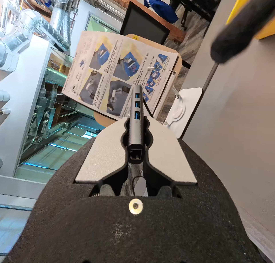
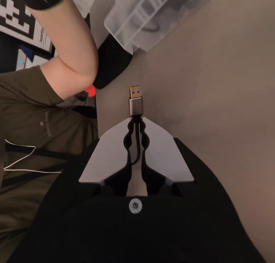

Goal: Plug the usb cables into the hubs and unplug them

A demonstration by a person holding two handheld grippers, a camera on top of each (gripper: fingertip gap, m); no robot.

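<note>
While both tools are held clear of the desk (image 2: pixel 208 92), the two halves of the connection are seen to be gripped separately and well apart. The left gripper (image 1: pixel 135 122) is clamped on a grey hub (image 1: pixel 136 129), which is seated lengthwise in the scalloped channel between the fingers (image 1: pixel 110 148); its network socket faces back toward the camera and its far end projects beyond the fingertips. Three blue ports (image 1: pixel 137 105) are left exposed on the upper face ahead of the fingertips, a placement judged to keep them free for insertion. A black lead (image 1: pixel 147 108) is seen trailing from the hub's far end. Beyond the fingertips an instruction sheet (image 1: pixel 119 71) is propped on a white stand (image 1: pixel 187 107). The right gripper (image 2: pixel 135 119) is closed on the strain relief of a usb cable (image 2: pixel 137 144), so that the metal plug (image 2: pixel 135 101) stands straight out past the fingertips, its gold shell fully exposed; this hold is judged to give a rigid, axial push. To the left of the fingers a person's forearm (image 2: pixel 70 47) is visible, and ahead to the right a clear compartment box (image 2: pixel 148 18), blurred. Neither port nor plug is yet engaged; alignment is judged the step in hand.
</note>
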